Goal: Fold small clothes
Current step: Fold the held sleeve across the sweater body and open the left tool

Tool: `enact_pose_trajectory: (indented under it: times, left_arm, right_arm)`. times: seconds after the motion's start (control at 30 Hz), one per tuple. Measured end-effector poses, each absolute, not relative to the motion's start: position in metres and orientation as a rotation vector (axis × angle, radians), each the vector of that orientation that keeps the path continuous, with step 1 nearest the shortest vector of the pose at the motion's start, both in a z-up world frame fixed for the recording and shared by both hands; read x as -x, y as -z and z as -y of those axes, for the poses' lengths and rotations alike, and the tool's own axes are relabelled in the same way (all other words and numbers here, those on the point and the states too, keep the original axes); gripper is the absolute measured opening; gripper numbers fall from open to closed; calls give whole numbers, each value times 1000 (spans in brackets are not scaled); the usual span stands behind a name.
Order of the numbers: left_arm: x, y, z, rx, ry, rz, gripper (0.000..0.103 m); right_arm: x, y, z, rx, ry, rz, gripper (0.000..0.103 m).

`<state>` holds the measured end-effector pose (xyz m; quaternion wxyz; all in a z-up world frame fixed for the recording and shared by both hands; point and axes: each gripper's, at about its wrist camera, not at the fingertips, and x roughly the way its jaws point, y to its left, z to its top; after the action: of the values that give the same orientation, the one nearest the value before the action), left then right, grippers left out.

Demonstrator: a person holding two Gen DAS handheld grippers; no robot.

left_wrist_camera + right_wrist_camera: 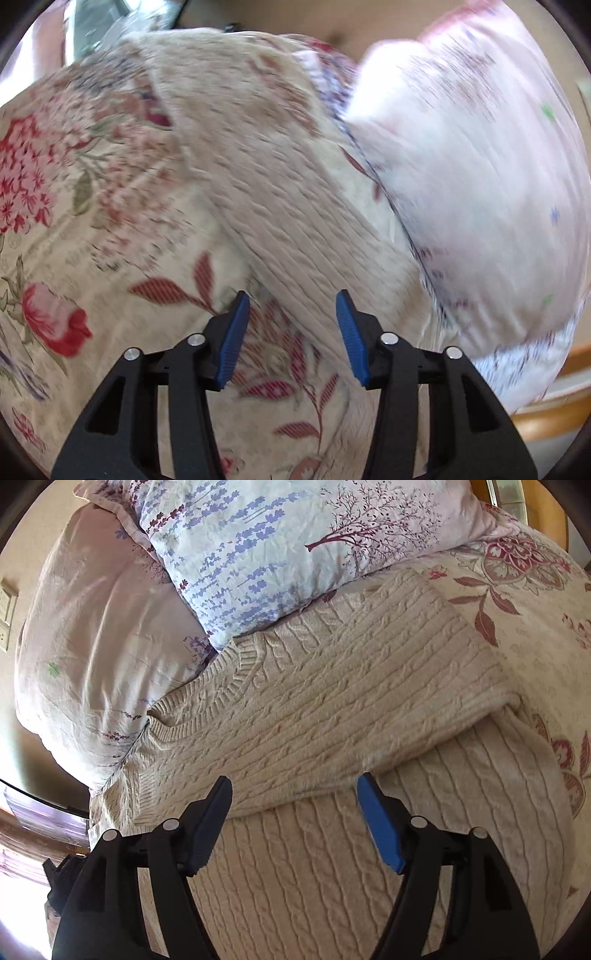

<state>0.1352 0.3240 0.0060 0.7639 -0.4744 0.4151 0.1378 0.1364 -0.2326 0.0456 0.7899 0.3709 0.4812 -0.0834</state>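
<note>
A cream cable-knit sweater [332, 701] lies on the bed, with one part folded across its body and the ribbed collar toward the pillows. My right gripper [294, 777] hovers open just over the folded edge, and nothing sits between its blue pads. The left wrist view is blurred by motion. There the sweater [258, 166] runs as a diagonal band across the floral bedspread [74, 221]. My left gripper [292, 293] is open over the sweater's lower edge and the bedspread, holding nothing.
A lavender-print pillow [277, 546] and a pale pink pillow [92, 646] lie against the sweater's collar side. The pink pillow [461, 166] fills the right of the left view. A wooden bed frame [554, 413] shows at the lower right. A wall switch [5, 616] is at far left.
</note>
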Motion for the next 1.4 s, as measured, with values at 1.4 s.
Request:
enact_pose_trajectory:
  times: [1.4]
  left_arm:
    - [-182, -1, -119, 1203, 225, -851, 14]
  right_arm:
    - [-86, -55, 259, -878, 191, -1028, 74]
